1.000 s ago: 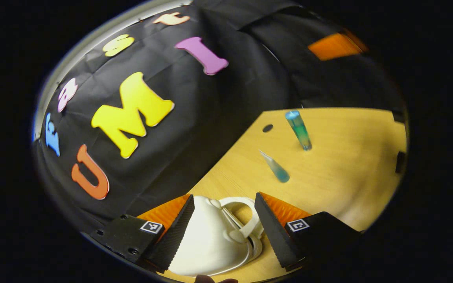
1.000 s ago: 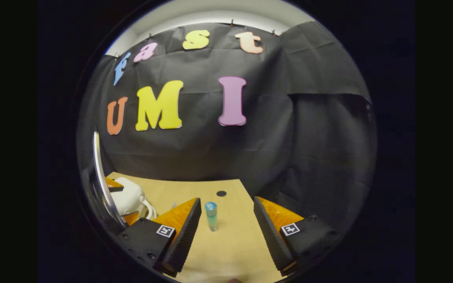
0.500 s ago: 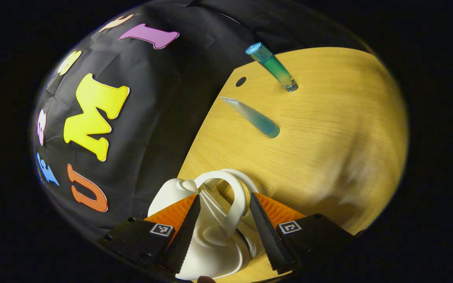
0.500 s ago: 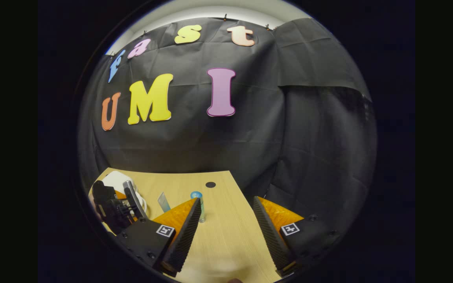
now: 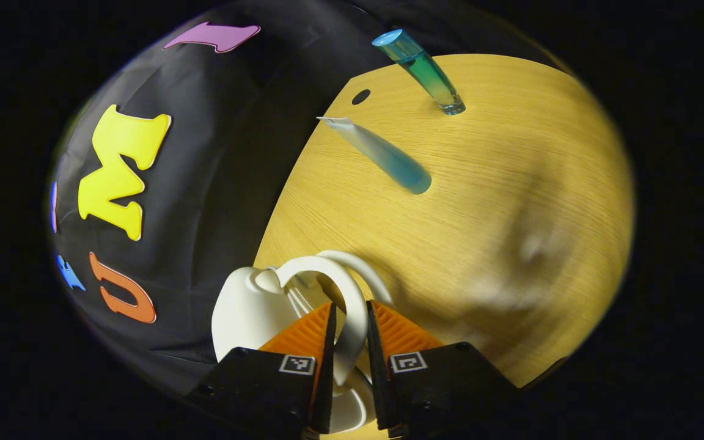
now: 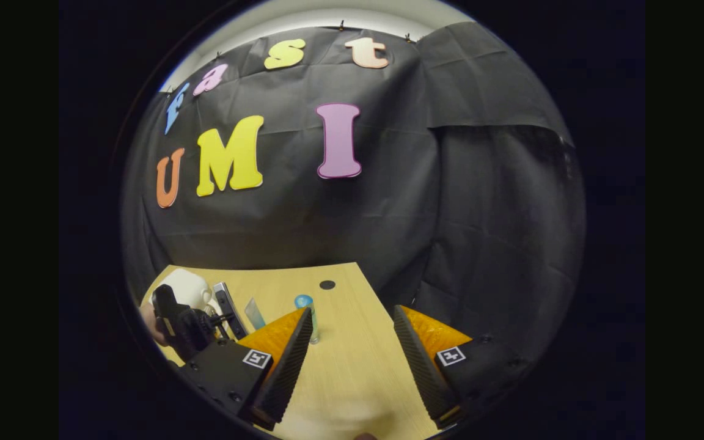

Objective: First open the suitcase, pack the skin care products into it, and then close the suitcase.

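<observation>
Left hand-held gripper [image 5: 349, 342] clamps white suitcase [image 5: 248, 308] handle [image 5: 352, 305].

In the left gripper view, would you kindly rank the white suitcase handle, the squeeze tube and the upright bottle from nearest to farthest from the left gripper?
1. White suitcase handle, between the left gripper fingers.
2. Squeeze tube, mid-table.
3. Upright bottle, far edge.
</observation>
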Available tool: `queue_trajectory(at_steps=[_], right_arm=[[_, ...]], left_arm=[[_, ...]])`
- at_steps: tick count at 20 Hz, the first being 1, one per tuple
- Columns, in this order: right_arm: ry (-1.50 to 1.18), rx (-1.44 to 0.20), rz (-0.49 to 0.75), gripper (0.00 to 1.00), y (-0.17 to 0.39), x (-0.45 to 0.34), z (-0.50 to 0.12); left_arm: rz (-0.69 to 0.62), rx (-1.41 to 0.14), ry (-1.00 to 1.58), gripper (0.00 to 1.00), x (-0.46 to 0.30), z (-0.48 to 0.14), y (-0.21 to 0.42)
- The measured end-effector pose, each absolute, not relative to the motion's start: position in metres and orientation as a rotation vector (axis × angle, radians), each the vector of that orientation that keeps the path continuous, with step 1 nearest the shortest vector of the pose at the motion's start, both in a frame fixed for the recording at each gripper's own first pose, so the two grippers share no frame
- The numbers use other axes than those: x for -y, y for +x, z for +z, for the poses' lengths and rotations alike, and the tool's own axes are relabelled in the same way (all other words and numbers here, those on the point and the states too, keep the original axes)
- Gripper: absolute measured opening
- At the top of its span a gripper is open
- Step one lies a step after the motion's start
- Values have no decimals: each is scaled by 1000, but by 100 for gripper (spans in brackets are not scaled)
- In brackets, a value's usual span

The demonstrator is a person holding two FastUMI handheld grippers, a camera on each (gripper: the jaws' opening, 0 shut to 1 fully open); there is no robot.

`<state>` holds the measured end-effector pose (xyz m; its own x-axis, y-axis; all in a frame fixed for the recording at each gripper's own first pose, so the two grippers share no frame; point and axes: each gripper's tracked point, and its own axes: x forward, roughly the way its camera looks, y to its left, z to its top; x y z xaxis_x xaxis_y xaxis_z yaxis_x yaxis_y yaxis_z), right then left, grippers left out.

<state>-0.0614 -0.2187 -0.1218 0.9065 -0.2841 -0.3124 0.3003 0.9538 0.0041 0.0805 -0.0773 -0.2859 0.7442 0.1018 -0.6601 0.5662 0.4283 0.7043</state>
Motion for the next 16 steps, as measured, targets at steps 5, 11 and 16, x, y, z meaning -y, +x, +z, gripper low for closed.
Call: queue_trajectory(at_steps=[5,11,16], right_arm=[[49,-295,-290,77,-62,210,-114],[26,-241,-243,79,-53,178,-85],[35,-170,-150,79,-36,123,-42]], left_arm=[[-284,-619,1014,11,84,-258,81],[-197,-484,779,3,60,-163,75],[-68,-289,511,3,-36,-60,83]])
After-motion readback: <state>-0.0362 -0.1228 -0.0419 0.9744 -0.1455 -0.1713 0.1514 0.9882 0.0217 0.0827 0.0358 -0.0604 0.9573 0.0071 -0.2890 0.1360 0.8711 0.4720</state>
